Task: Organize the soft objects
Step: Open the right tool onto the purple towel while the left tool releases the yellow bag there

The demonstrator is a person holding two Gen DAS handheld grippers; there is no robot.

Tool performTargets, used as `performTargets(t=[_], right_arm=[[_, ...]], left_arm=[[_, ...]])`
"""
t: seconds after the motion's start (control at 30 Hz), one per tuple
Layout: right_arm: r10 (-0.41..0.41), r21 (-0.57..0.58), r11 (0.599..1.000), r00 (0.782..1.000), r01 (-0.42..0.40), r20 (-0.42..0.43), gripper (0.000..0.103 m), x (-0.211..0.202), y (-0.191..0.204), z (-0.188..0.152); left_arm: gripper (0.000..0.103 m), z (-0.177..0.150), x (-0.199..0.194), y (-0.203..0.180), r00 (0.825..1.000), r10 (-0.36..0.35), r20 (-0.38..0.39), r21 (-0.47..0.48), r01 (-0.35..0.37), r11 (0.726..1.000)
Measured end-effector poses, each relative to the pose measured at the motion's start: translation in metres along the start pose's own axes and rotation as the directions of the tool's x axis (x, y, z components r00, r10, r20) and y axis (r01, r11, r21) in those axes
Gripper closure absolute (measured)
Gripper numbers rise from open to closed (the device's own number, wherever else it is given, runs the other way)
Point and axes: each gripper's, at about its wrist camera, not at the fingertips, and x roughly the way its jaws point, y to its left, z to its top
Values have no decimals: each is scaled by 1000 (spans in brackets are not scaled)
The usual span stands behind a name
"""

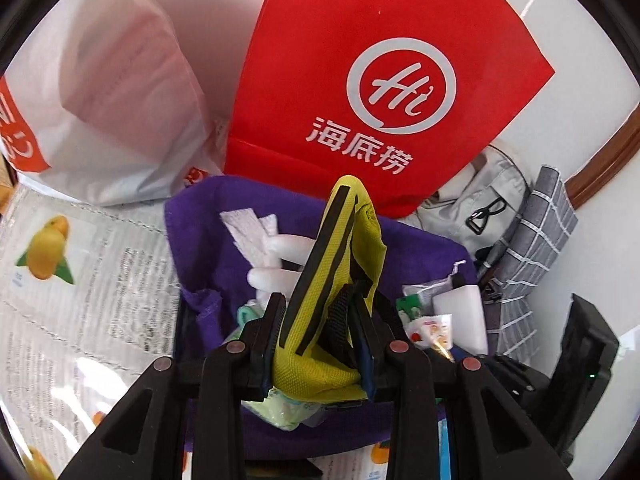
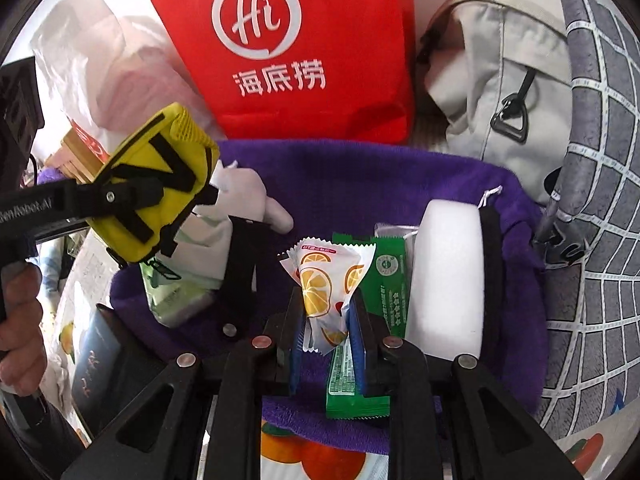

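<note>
My left gripper (image 1: pixel 326 304) is shut on a yellow pouch (image 1: pixel 336 280) with black straps, held above a purple fabric bin (image 1: pixel 200 216). From the right wrist view the same pouch (image 2: pixel 156 184) hangs at the left, over the bin's (image 2: pixel 360 168) left side. My right gripper (image 2: pixel 327 300) is shut on an orange-slice printed packet (image 2: pixel 324 280), upright just above the bin. Inside the bin lie a green packet (image 2: pixel 388 276), a white foam block (image 2: pixel 444 280), white soft pieces (image 1: pixel 288 246) and a pale green wipes pack (image 2: pixel 172 296).
A red bag (image 2: pixel 300 40) stands behind the bin, with a white plastic bag (image 1: pixel 112 100) to its left. A pale grey bag (image 2: pixel 492 80) and a grey checked cloth (image 2: pixel 600 160) lie on the right. A person's hand (image 2: pixel 20 320) grips the left handle. The fruit-print tablecloth (image 1: pixel 60 280) spreads below.
</note>
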Motion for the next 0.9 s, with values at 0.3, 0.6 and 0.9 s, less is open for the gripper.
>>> performTargets(t=[0.3, 0.6, 0.9], right_arm=[[-22, -15, 1000, 1000, 22, -20, 70, 14, 4, 0], [-34, -34, 999, 999, 35, 11, 52, 3, 9, 2], [-33, -33, 999, 998, 35, 59, 48, -15, 10, 7]], left_arm=[[71, -1, 17, 1, 996, -80, -50, -23, 79, 997], [68, -2, 27, 1, 994, -67, -85, -33, 65, 997], [40, 1, 10, 1, 999, -19, -42, -15, 18, 1000]])
